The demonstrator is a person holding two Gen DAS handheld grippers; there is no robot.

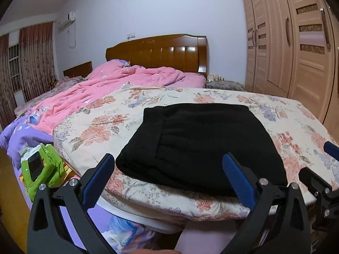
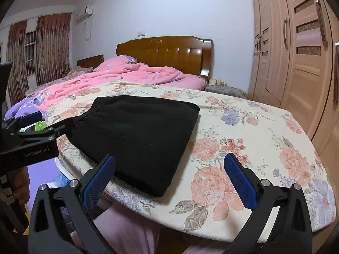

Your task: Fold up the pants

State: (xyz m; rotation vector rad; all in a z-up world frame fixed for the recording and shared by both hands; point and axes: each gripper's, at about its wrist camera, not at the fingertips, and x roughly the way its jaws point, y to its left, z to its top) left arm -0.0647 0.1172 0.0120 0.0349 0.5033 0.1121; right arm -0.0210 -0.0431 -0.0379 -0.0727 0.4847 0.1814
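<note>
The black pants [image 1: 201, 146] lie folded on the flowered tabletop [image 2: 254, 127], just ahead of the spread, empty left tongs [image 1: 167, 175] and ahead-left of the spread right tongs [image 2: 169, 177].

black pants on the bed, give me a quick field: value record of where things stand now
pants: black pants, folded into a compact rectangle
surface: flowered cover, pants lie flat on it near the front edge
left gripper: jaws open, empty, hovering at the near edge of the pants
right gripper: jaws open, empty, near the front right corner of the pants
background: pink quilt, wooden headboard, wardrobe
task state: fold looks finished
</note>
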